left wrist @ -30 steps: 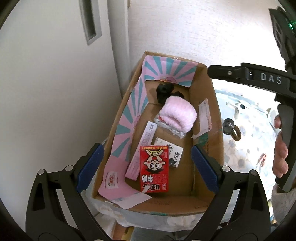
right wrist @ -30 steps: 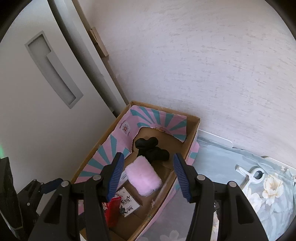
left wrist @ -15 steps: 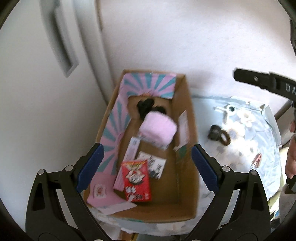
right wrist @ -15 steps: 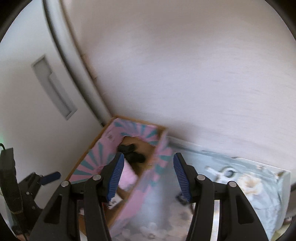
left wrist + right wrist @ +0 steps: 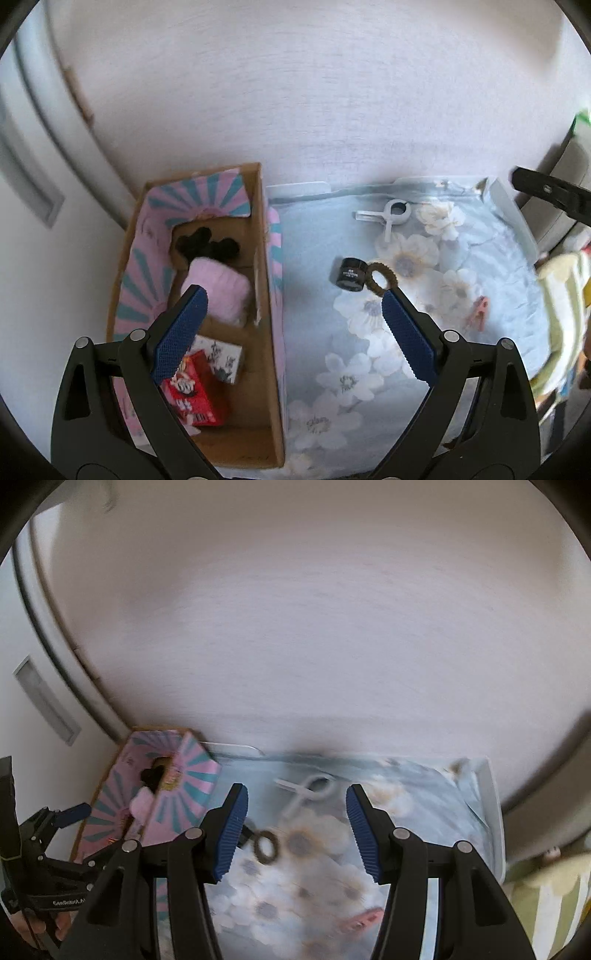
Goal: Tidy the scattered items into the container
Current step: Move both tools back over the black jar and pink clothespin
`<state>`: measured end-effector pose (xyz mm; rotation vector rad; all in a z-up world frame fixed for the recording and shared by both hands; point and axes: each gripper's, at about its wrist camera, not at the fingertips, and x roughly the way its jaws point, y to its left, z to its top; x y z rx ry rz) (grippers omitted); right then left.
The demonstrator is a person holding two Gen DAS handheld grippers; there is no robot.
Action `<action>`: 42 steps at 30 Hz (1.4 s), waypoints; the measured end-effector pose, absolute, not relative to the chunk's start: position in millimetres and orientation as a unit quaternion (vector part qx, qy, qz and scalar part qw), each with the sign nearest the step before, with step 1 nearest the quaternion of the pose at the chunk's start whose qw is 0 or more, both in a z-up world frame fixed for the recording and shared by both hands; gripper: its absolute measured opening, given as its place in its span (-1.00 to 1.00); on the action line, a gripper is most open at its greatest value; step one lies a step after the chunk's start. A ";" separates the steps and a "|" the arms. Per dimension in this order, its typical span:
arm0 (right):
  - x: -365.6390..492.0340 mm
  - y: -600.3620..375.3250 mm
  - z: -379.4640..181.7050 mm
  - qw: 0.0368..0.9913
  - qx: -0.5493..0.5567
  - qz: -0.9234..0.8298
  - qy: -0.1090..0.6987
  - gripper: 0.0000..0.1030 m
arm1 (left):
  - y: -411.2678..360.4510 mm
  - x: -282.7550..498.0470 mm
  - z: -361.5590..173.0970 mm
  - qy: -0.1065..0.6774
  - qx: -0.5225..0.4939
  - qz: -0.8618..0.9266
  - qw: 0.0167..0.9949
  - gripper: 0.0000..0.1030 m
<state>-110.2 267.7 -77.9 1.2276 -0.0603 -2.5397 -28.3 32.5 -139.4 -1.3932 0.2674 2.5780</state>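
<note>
A cardboard box [image 5: 275, 332] with pink and teal lining stands at the left; it also shows in the right wrist view [image 5: 184, 790]. Inside lie a pink fluffy pad [image 5: 221, 291], a black item [image 5: 207, 245], a red carton [image 5: 195, 391] and a small white box [image 5: 221, 358]. On the floral cloth [image 5: 369, 369] lie a black jar [image 5: 351, 275], a brown hair ring [image 5: 380, 278], a white clip [image 5: 391, 214] and a pink peg [image 5: 478, 312]. My left gripper [image 5: 291, 317] is open and empty above the box's right wall. My right gripper [image 5: 295, 808] is open and empty above the cloth; the view is blurred.
A pale wall runs behind the box and the cloth. A white door with a recessed handle [image 5: 26, 177] stands at the left. A striped green and white fabric [image 5: 565, 314] lies at the right edge.
Both grippers have swung to the right, away from the box and over the floral cloth. Both stay open and empty.
</note>
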 end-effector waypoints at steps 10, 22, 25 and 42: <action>-93.8 313.8 -118.4 0.127 0.471 -0.871 -0.054 0.00 | 79.3 -51.2 -165.4 0.129 -0.500 0.847 0.127 0.85; -69.6 314.3 -183.7 0.114 0.526 -0.842 -0.037 0.00 | 114.3 -75.7 -214.6 0.140 -0.540 0.821 0.124 0.85; -65.2 315.4 -198.2 0.113 0.538 -0.834 -0.040 0.00 | 111.8 -81.1 -228.5 0.128 -0.552 0.815 0.123 0.85; -55.9 314.3 -236.5 0.111 0.577 -0.808 -0.048 0.00 | 111.9 -88.2 -277.2 0.139 -0.571 0.802 0.108 0.78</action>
